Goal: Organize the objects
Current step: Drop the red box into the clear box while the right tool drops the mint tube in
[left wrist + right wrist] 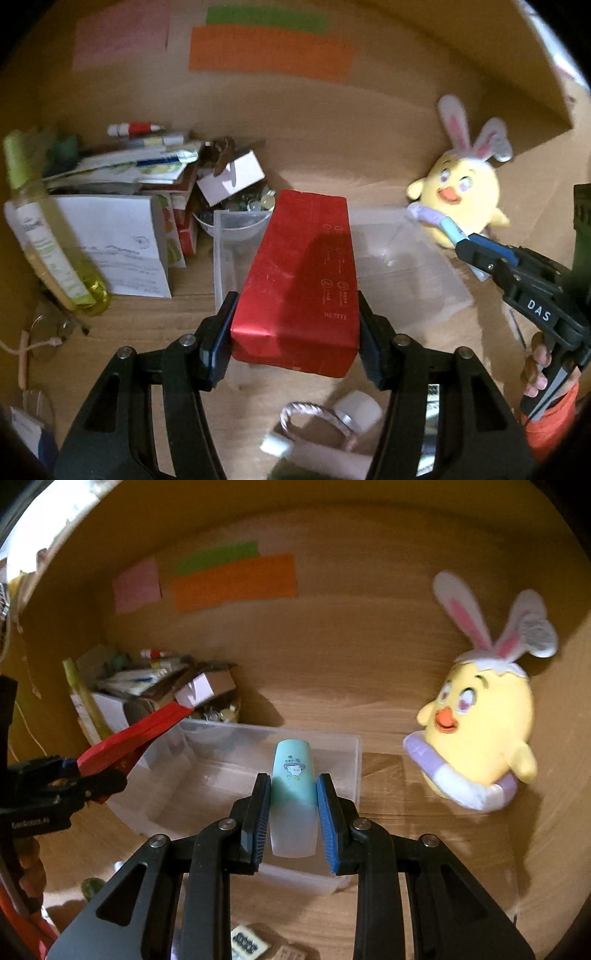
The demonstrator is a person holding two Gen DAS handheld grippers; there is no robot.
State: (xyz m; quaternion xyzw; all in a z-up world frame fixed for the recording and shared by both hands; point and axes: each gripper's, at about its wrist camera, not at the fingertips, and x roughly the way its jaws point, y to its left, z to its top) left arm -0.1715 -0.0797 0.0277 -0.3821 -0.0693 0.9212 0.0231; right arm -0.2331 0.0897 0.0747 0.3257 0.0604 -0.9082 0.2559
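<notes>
My left gripper [295,341] is shut on a long red box [301,273], lifted above the wooden desk and over the left end of a clear plastic bin [417,258]. The same red box [136,734] and left gripper [79,781] show at the left of the right wrist view. My right gripper [293,814] is shut on a small mint-green and white tube [293,794] with a cartoon print, held above the clear bin [258,771]. In the left wrist view the right gripper [465,245] reaches in from the right, the tube [448,229] at its tip.
A yellow chick plush [461,195] with bunny ears sits at the right by the back wall. Left of the bin are a bowl of small beads [240,212], a pile of papers and boxes [147,166], and a tall yellow bottle [48,236]. A ring and white cap [332,417] lie near the front.
</notes>
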